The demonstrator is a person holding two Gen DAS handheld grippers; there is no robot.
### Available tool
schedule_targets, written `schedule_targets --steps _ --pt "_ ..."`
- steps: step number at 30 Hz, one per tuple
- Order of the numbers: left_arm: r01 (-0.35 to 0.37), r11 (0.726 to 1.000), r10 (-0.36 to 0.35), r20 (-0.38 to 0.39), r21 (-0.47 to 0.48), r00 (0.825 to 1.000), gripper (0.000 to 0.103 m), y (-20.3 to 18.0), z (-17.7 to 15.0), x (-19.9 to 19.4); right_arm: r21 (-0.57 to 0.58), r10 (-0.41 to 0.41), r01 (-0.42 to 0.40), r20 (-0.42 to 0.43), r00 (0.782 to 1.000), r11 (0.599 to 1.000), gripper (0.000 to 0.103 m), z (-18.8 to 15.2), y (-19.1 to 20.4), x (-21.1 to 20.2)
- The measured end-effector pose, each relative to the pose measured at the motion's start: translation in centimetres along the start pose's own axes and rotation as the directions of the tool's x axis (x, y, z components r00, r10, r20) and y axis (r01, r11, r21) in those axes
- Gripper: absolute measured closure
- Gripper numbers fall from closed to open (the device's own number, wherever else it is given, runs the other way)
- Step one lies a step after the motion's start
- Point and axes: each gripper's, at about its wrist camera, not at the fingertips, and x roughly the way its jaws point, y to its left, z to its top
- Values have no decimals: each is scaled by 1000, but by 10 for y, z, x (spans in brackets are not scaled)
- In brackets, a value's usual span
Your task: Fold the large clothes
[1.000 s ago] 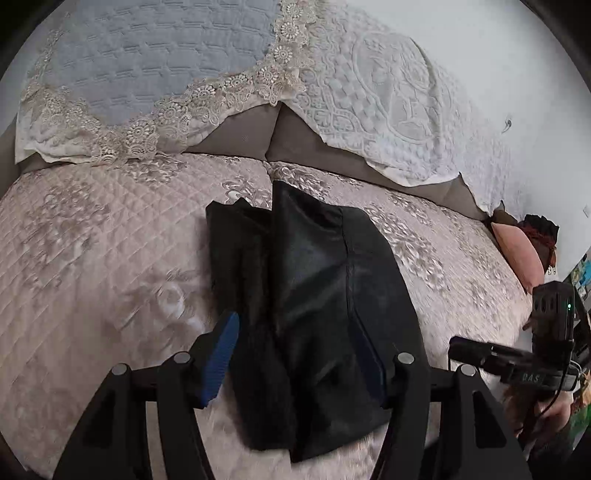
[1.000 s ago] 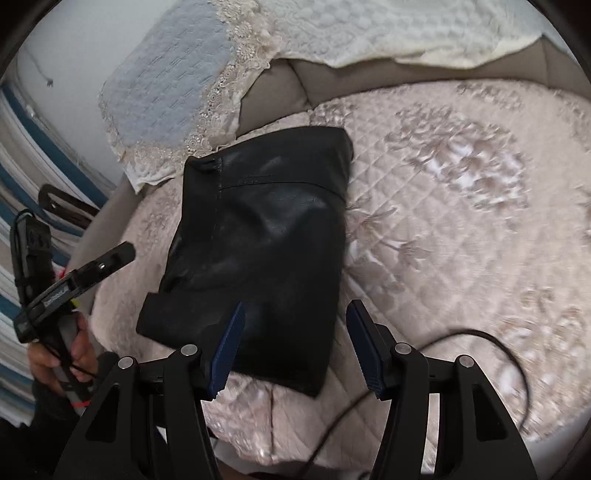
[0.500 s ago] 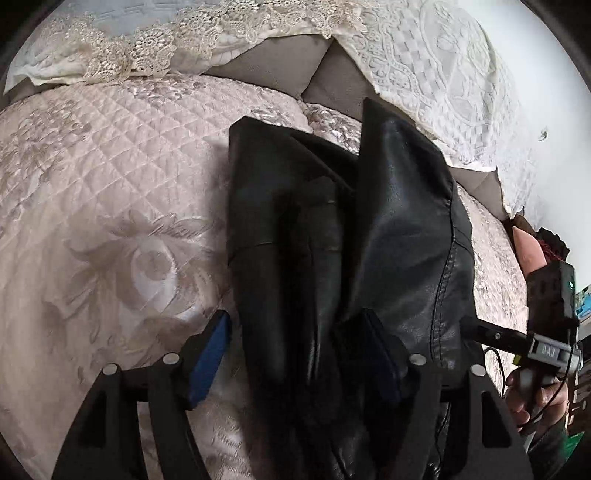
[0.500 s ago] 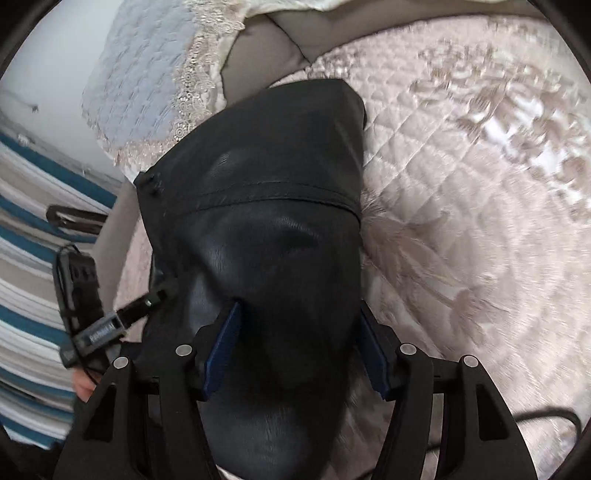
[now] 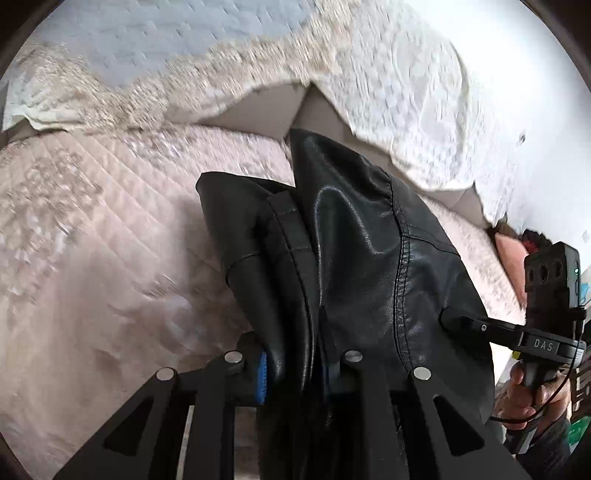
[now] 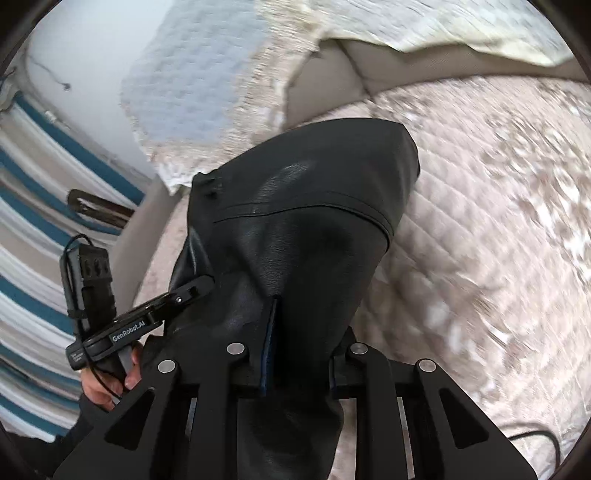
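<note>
Now both grippers are clamped on the black jacket [image 5: 369, 258], and their jaws have just been closing on it. The left gripper [image 5: 291, 369] has its blue-padded fingers [image 5: 261, 376] pressed on a thick bunch of the leather at the near end. The right gripper [image 6: 301, 354] squeezes another part of the near end between its fingers [image 6: 271, 332]. A hand [image 5: 524, 391] holds the right gripper's handle at the right edge of the left view, and the other hand [image 6: 107, 380] holds the left gripper at the lower left of the right view.

The jacket lies folded lengthwise on the bed [image 5: 92, 258], with its far end reaching toward the headboard and its near end raised in the fingers. A stitched seam runs along its shiny surface.

The bed has a pale pink quilted cover with a flower pattern. At the far side a beige padded headboard [image 5: 266, 114] stands, partly draped with a light blue cloth [image 5: 166, 33] with a lace border and a white lace cloth [image 5: 424, 92]. Behind is a white wall [image 5: 535, 92]. A pink cushion [image 5: 511, 258] lies at the far right of the bed. On the left in the right view hangs a curtain [image 6: 33, 184] with blue and white stripes. A black cable [image 6: 535, 435] lies on the cover near the right gripper.
</note>
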Motion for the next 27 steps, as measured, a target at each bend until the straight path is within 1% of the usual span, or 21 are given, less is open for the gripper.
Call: schedule_targets --steps 4,9,12,14,15,16,17,18,19,21,23,24,27 --pt "-37 999 36 49 26 998 83 25 23 -24 -61 16 -16 -8 1000 998 81 21 31 20" --pt "-77 997 76 73 16 994 82 71 50 -32 -103 32 -36 -47 998 994 81 49 62 64" --pt "-101 995 101 62 -2 993 82 101 62 -22 -118 25 -33 -67 997 992 80 64 73 97" --pt "-139 990 139 39 -15 990 81 122 60 -4 -109 1 -10 -85 996 994 77 69 70 120" --pt "-160 986 160 16 -38 987 78 132 55 5 -109 -38 27 -101 994 994 75 69 65 139" --pt "-174 983 174 -6 -52 985 71 143 52 15 -105 -58 46 -114 992 993 70 68 63 147" --pt "-170 983 169 -12 -71 985 68 152 48 20 -99 -76 64 -129 989 993 66 66 58 157" --pt "-150 984 151 0 -97 989 67 158 44 19 -94 -77 66 -122 989 993 63 65 55 160" --pt "-136 984 139 17 -114 990 65 161 41 15 -89 -69 59 -109 992 994 63 65 54 158" --pt "-144 984 148 35 -107 988 65 160 37 7 -98 -76 66 -98 992 993 63 65 57 152" --pt "-157 982 163 52 -105 985 65 158 33 -5 -141 -130 118 -77 989 983 62 63 63 138" --pt "-163 981 170 65 -104 983 66 155 30 -13 -155 -143 132 -60 988 979 62 60 64 129" --pt "-155 983 166 120 -101 979 67 144 23 -40 -179 -136 128 -30 990 975 62 51 73 110"
